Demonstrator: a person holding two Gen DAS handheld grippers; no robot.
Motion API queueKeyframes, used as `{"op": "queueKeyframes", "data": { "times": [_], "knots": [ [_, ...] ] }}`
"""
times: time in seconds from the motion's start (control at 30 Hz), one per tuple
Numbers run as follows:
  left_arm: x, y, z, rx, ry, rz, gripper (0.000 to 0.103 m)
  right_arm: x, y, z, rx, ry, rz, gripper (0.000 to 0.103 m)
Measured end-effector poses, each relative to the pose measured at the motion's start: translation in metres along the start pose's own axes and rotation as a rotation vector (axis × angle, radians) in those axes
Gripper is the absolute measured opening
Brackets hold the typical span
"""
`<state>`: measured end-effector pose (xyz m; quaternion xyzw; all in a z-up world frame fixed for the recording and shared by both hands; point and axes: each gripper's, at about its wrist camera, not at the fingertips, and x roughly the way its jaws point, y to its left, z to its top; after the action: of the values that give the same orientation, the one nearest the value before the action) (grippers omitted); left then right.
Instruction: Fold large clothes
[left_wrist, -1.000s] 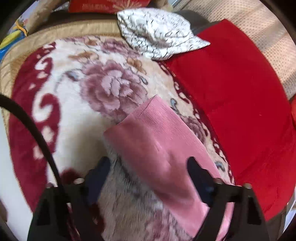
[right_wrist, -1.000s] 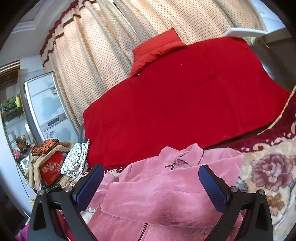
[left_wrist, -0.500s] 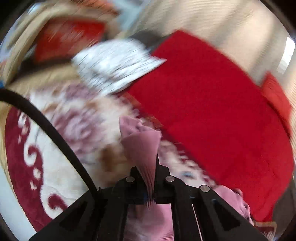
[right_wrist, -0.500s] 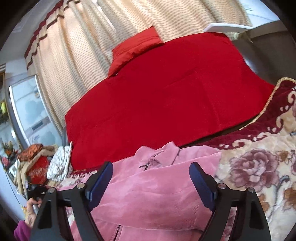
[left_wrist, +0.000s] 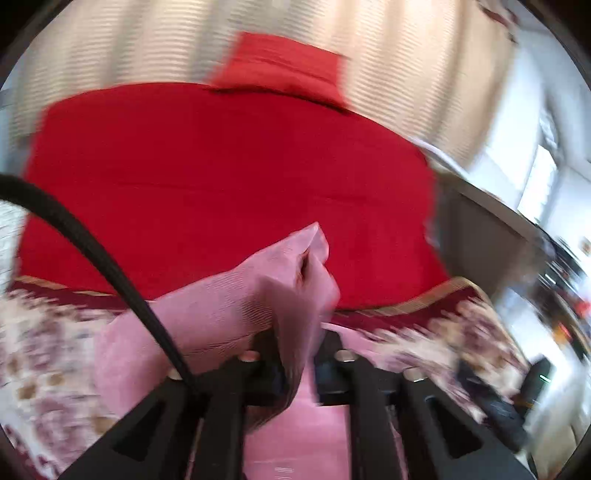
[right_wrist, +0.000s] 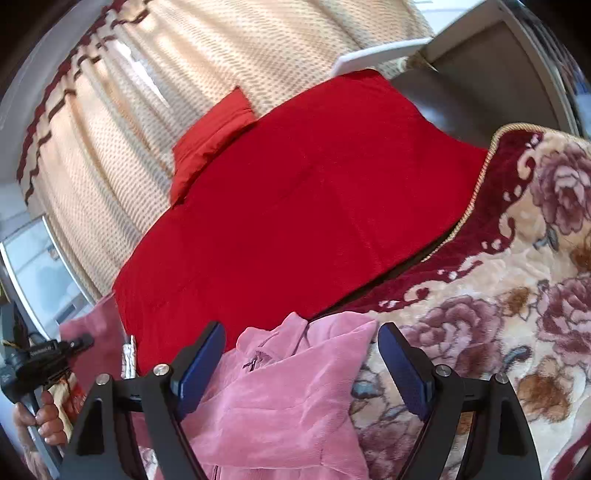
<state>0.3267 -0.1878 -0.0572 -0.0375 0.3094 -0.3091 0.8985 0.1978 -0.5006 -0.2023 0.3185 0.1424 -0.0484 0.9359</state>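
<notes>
A pink corduroy jacket (right_wrist: 288, 398) lies on a floral blanket (right_wrist: 517, 295), collar and zip toward the red quilt. My left gripper (left_wrist: 299, 373) is shut on the jacket's pink sleeve cuff (left_wrist: 280, 291) and holds it lifted above the blanket; this view is motion-blurred. In the right wrist view the left gripper (right_wrist: 79, 345) shows at far left with the raised sleeve (right_wrist: 96, 325). My right gripper (right_wrist: 301, 354) is open, its blue pads (right_wrist: 201, 365) either side of the jacket's folded shoulder, touching nothing.
A red quilt (right_wrist: 295, 221) covers the bed beyond the blanket, with a red pillow (right_wrist: 210, 140) against beige curtains (right_wrist: 147, 110). A grey bed frame (right_wrist: 461, 96) is at the right. A black cable (left_wrist: 96, 258) crosses the left wrist view.
My left gripper shut on the sleeve cuff, lifted it and swung toward the red quilt. My right gripper moved closer over the jacket's shoulder and narrowed somewhat.
</notes>
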Motion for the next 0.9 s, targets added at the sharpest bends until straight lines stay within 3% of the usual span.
{"op": "queueKeyframes", "data": {
  "times": [0.07,0.1,0.2,0.3,0.4,0.43,0.57,0.7,0.8,0.87,0.9],
  "knots": [
    [0.005,-0.029,-0.001,0.047,0.026,-0.087,0.07,0.0,-0.012,0.005,0.052,0.021,0.004,0.087],
    [0.001,-0.036,-0.001,0.058,0.008,-0.095,0.075,0.001,-0.016,0.006,0.076,0.035,0.009,0.087],
    [-0.014,-0.032,-0.001,0.083,-0.052,-0.115,0.077,0.006,-0.027,0.009,0.132,0.068,0.021,0.087],
    [-0.016,-0.002,-0.002,0.035,-0.061,-0.015,0.079,0.017,-0.025,0.005,0.133,0.124,0.044,0.087],
    [-0.011,0.05,-0.019,-0.028,-0.054,0.187,0.079,0.032,-0.016,-0.002,0.12,0.177,0.061,0.087],
    [-0.006,0.07,-0.029,-0.047,-0.035,0.277,0.079,0.037,-0.01,-0.005,0.113,0.196,0.075,0.087],
    [0.017,0.134,-0.067,-0.112,0.078,0.497,0.079,0.06,0.023,-0.025,0.011,0.272,0.093,0.085],
    [0.04,0.167,-0.1,-0.1,0.169,0.573,0.079,0.077,0.062,-0.045,-0.138,0.308,0.107,0.068],
    [0.07,0.177,-0.117,-0.037,0.295,0.601,0.079,0.094,0.081,-0.066,-0.217,0.367,0.072,0.061],
    [0.09,0.182,-0.133,-0.013,0.405,0.58,0.08,0.115,0.082,-0.083,-0.237,0.46,0.016,0.061],
    [0.086,0.183,-0.136,-0.018,0.402,0.562,0.08,0.128,0.077,-0.094,-0.242,0.528,-0.026,0.06]
  ]
}}
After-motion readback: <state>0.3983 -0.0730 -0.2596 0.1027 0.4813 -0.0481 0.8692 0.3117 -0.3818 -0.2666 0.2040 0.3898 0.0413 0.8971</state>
